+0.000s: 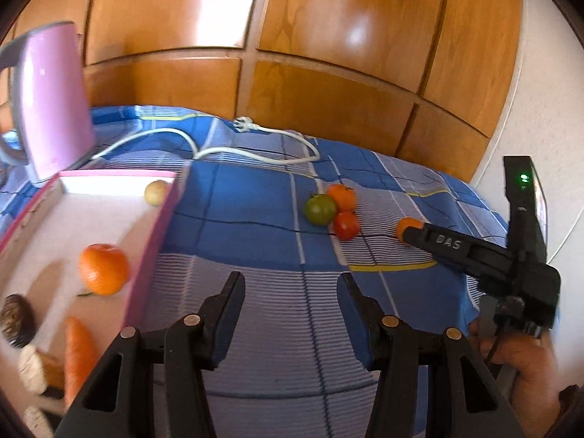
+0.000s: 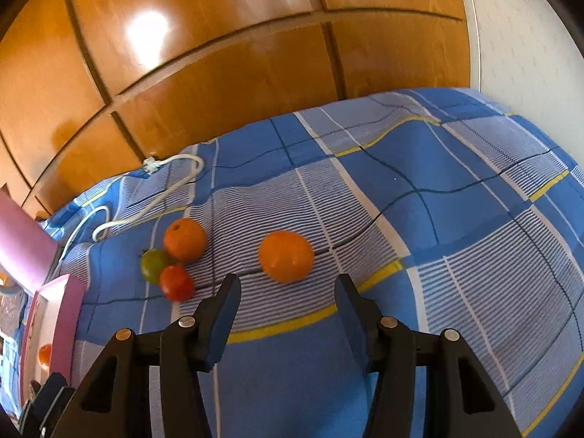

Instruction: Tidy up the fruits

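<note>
at lower centre of the right wrist frame, the right gripper (image 2: 288, 292) is held empty, jaws apart, lined up just short of the round orange tangerine (image 2: 286, 255) on the blue checked bedcover (image 2: 456, 219), evidently for pickup; the left gripper (image 1: 292, 292) is likewise parted and empty beside the pink-walled white tray (image 1: 160, 226), where sorted fruit is kept.

The bedspread (image 2: 456, 219) is a blue check with pale striped squares, white bands and thin yellow lines. On it, a lone orange fruit (image 2: 286, 255) lies apart from a trio: an orange one (image 2: 185, 239), a green tomato (image 2: 153, 263) and a red tomato (image 2: 177, 283). The box (image 1: 160, 226) left of the trio is pink-walled, white inside. Beyond it stands a pink kettle (image 1: 54, 109) with a white cord (image 1: 255, 155). The cabinet (image 1: 328, 54) behind is glossy orange-brown wood.
</note>
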`<state>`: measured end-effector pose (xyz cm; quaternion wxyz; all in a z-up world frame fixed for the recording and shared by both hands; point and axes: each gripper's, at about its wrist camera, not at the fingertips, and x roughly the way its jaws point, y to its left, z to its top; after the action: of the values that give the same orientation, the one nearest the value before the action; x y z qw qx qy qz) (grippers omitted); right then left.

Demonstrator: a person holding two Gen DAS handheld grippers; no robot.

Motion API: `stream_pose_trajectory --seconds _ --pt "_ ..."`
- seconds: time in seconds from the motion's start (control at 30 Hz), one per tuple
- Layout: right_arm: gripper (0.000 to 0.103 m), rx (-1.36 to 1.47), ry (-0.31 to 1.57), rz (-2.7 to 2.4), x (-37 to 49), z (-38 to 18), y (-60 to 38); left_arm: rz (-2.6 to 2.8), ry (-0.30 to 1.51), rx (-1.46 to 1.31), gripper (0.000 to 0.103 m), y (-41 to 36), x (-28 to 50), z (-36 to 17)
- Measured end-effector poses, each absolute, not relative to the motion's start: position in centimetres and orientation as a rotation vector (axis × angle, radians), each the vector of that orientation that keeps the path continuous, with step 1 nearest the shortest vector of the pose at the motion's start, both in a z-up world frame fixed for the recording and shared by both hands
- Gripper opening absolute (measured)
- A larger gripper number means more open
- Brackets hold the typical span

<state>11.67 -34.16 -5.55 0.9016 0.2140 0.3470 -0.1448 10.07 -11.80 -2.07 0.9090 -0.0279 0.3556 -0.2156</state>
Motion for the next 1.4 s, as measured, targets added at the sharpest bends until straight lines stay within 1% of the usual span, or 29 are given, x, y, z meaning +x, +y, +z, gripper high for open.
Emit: stream_pose_trajectory --seconds 0.37,0.47,0.6,0.97,1.07,1.23,1.3,1.4 --pt "0.054 0.442 0.735 -0.318 13.6 -6.2 -34.8 -0.520 0.804 -0.072 0.050 -15.2 13.1 -2.7" --pt "0.036 0.440 0.738 -0.297 14.0 -6.2 -34.7 -0.531 0.825 -0.077 0.049 -15.8 13.8 -2.9" --pt "0.035 0.443 0.736 -0.287 13.7 -6.3 -34.7 -0.543 0.855 -0.106 0.045 -16.4 14.8 -3.3" --pt "0.035 0.390 0.755 -0.343 13.1 -6.2 -34.7 -0.555 0.866 -0.063 0.044 -19.2 16.9 -3.3" --pt "0.036 0.404 0.752 -0.335 13.0 -6.3 -34.9 -0.550 0.872 -0.043 0.039 -20.2 17.5 -3.5" --pt "0.036 0.419 0.744 -0.327 12.9 -6.3 -35.0 -0.539 0.907 -0.049 0.039 -20.9 19.0 -4.2" --pt "0.036 0.421 0.743 -0.326 12.9 -6.3 -35.0 -0.530 0.925 -0.047 0.037 -21.3 19.5 -4.6" --pt "0.036 0.423 0.742 -0.324 12.8 -6.3 -34.9 -0.514 0.937 -0.042 0.027 -21.6 20.0 -5.1"
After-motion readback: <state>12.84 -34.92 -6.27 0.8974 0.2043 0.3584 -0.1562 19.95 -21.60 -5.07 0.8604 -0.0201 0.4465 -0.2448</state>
